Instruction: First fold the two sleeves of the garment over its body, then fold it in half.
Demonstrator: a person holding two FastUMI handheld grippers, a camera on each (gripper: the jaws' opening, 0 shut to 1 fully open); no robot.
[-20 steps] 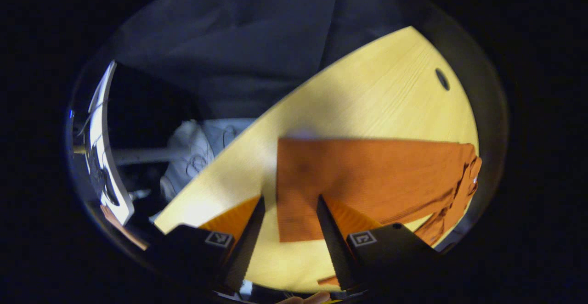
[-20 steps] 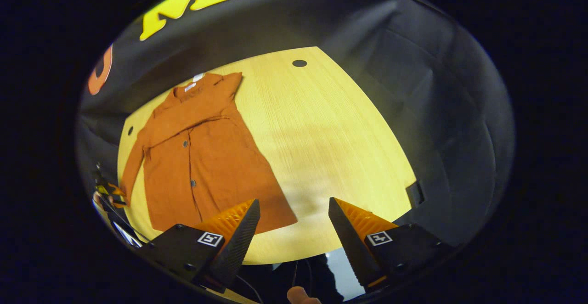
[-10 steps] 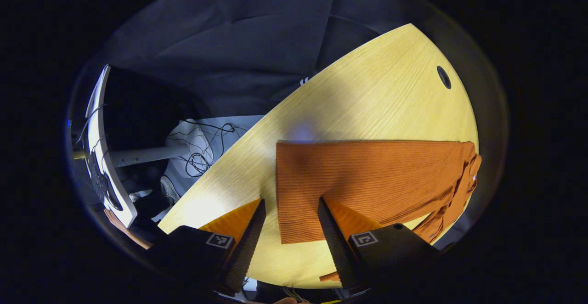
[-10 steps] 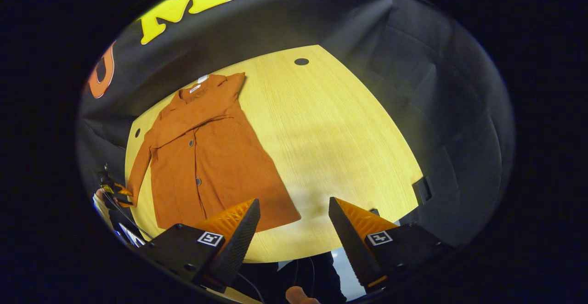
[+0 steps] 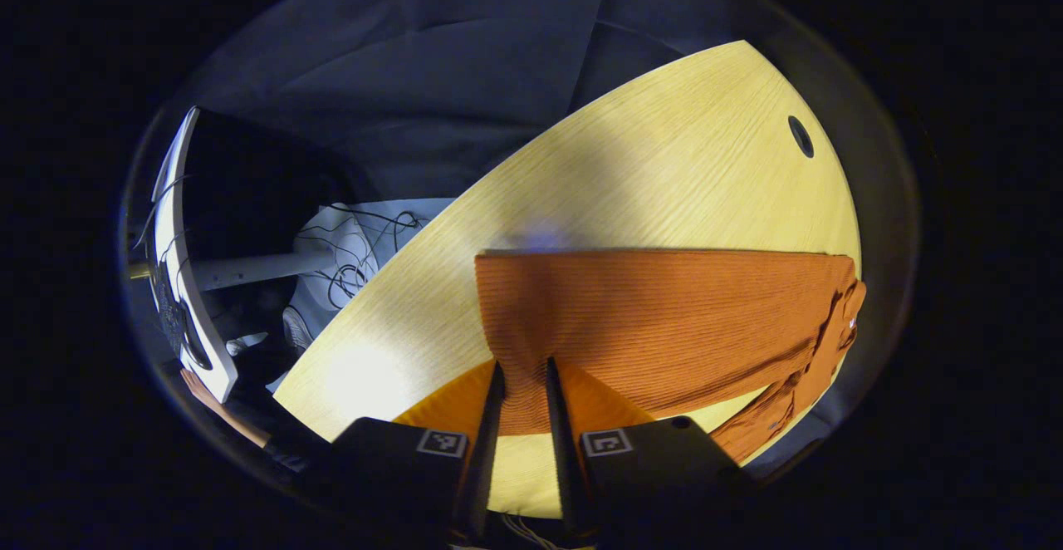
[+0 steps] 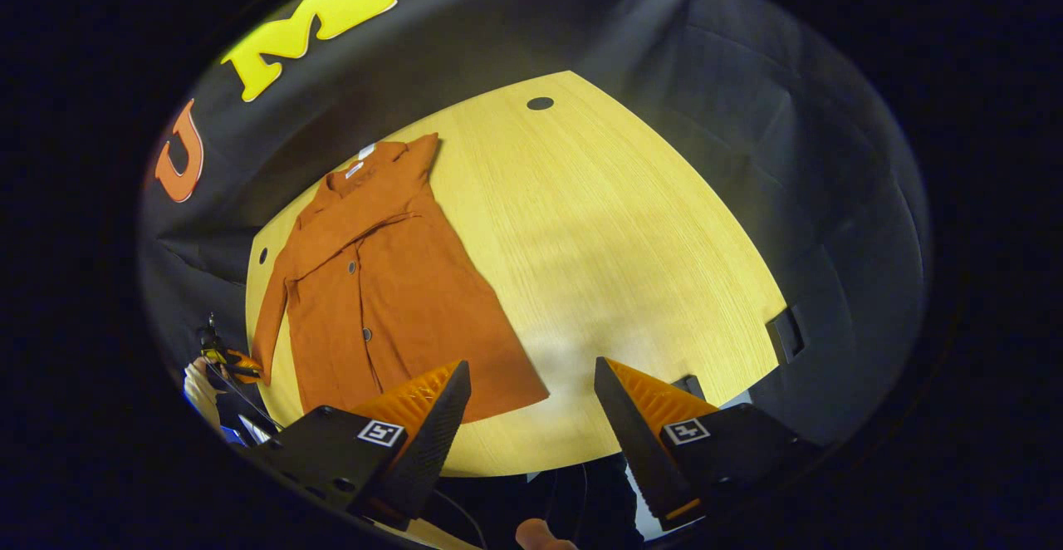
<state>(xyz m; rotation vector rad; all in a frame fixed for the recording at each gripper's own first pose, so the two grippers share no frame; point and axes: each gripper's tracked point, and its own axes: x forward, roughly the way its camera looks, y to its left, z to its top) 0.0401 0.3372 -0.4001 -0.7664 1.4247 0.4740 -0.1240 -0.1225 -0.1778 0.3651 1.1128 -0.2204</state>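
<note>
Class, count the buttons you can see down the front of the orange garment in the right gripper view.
2 on the garment: an upper button below the folded sleeve, and a lower button towards the hem. More may hide under that sleeve.

The ribbed knit orange garment (image 5: 664,317) is one plain orange all over, with small dark round buttons (image 6: 353,267) and a white neck tag (image 6: 365,151). The light yellow wooden table (image 6: 598,234) has fine straight lines.
</note>
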